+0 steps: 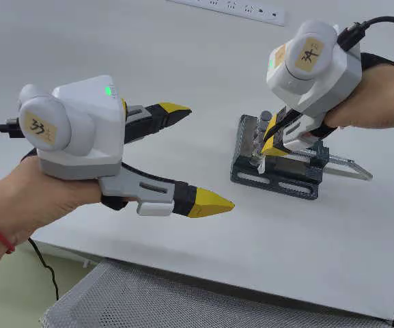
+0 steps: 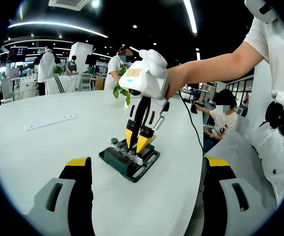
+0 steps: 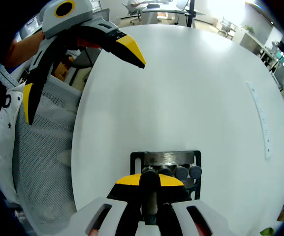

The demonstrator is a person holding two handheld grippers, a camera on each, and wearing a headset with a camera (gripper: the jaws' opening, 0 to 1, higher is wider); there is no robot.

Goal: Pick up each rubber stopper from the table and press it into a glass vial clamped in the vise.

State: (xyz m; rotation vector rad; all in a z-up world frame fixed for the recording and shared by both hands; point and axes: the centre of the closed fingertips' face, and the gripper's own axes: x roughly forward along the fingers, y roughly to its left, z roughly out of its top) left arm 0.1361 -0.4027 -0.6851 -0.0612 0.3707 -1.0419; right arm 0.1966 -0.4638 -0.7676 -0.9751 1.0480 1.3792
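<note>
A black vise (image 1: 278, 179) stands on the white table (image 1: 115, 41) and clamps a row of glass vials. Three vials carry grey rubber stoppers (image 3: 181, 172). My right gripper (image 1: 268, 146) points down onto the vise's near end, shut on a dark grey rubber stopper (image 3: 149, 180) that sits in line with that row. From the left gripper view the right gripper (image 2: 136, 142) hangs over the vise (image 2: 132, 162), with capped vials (image 2: 116, 142) beside it. My left gripper (image 1: 209, 156) floats left of the vise, open wide and holding nothing.
A white power strip (image 1: 237, 8) lies at the table's far edge. A grey mesh chair (image 1: 149, 301) sits below the near edge. Cables trail from both grippers. In the left gripper view several people stand or sit beyond the table.
</note>
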